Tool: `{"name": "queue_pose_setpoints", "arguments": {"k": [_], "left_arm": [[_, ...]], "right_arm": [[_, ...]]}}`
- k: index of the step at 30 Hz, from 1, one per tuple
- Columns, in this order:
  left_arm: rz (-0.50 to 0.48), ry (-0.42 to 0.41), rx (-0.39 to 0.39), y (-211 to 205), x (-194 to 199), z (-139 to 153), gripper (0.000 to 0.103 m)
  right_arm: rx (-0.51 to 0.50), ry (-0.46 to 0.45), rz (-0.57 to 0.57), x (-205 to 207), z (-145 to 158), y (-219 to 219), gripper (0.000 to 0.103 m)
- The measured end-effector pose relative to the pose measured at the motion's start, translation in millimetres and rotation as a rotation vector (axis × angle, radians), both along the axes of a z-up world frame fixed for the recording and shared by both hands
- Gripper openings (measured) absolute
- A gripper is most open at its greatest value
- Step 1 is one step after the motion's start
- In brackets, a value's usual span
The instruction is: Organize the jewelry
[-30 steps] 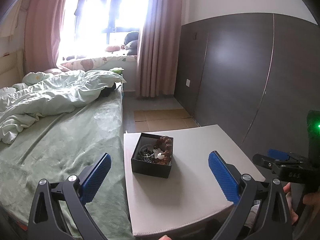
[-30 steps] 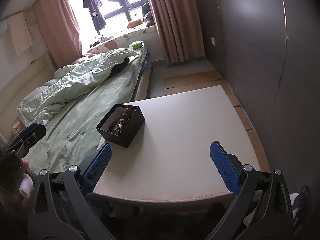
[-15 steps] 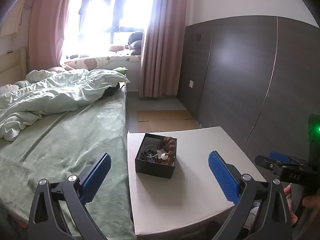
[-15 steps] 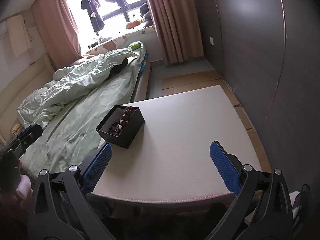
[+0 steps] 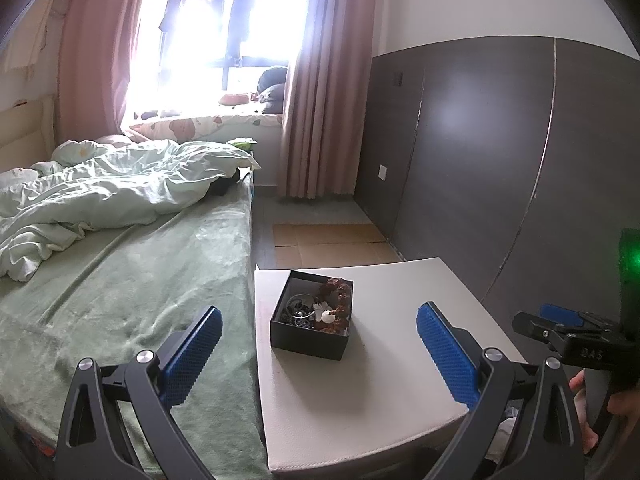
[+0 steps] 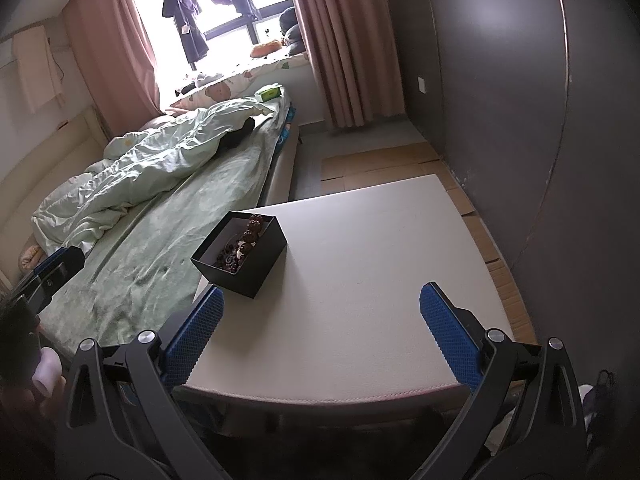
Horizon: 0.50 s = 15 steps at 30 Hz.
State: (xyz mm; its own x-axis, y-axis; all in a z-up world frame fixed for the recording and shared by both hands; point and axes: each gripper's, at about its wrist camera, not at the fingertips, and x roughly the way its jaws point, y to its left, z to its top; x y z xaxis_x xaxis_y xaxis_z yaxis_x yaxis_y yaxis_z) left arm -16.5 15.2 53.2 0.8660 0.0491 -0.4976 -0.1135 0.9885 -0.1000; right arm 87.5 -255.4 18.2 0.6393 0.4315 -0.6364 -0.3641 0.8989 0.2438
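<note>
A small open black box (image 5: 313, 334) stands on a white table (image 5: 360, 400), near its left edge by the bed. It holds a tangle of jewelry (image 5: 320, 311): brown beads, dark pieces and a white piece. The box also shows in the right wrist view (image 6: 256, 268), with the jewelry (image 6: 244, 244) inside. My left gripper (image 5: 318, 344) is open and empty, held back from the box and above the table's near part. My right gripper (image 6: 320, 330) is open and empty, over the table's near edge (image 6: 340, 340), right of the box.
A bed with a green cover (image 5: 120, 300) and a rumpled pale duvet (image 5: 100, 188) runs along the table's left side. A dark panelled wall (image 5: 500, 160) stands close on the right. Cardboard sheets (image 5: 328, 240) lie on the floor beyond the table.
Both views have shifted slightly: the left view has tilted up a little and the box sits slightly further right in it. Both grippers stay open.
</note>
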Motion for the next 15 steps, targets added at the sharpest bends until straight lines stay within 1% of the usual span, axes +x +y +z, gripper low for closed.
{"name": "queue_pose_setpoints", "arguments": {"k": [7, 10, 13, 15], "left_arm": [[0.019, -0.004, -0.008, 4.9, -0.7, 2.1, 0.095], [0.023, 0.000, -0.026, 9.2, 0.0, 1.0, 0.095], [0.029, 0.000, -0.017, 10.7, -1.1, 1.3, 0.095], [0.031, 0.001, -0.025, 12.4, -1.7, 0.9, 0.095]], "right_arm": [[-0.005, -0.001, 0.001, 0.1, 3.0, -2.5, 0.098], [-0.006, 0.000, -0.002, -0.7, 3.6, -3.3, 0.098], [-0.006, 0.000, -0.007, -1.0, 4.6, -4.3, 0.098], [-0.005, 0.002, -0.012, -1.2, 4.9, -3.9, 0.098]]}}
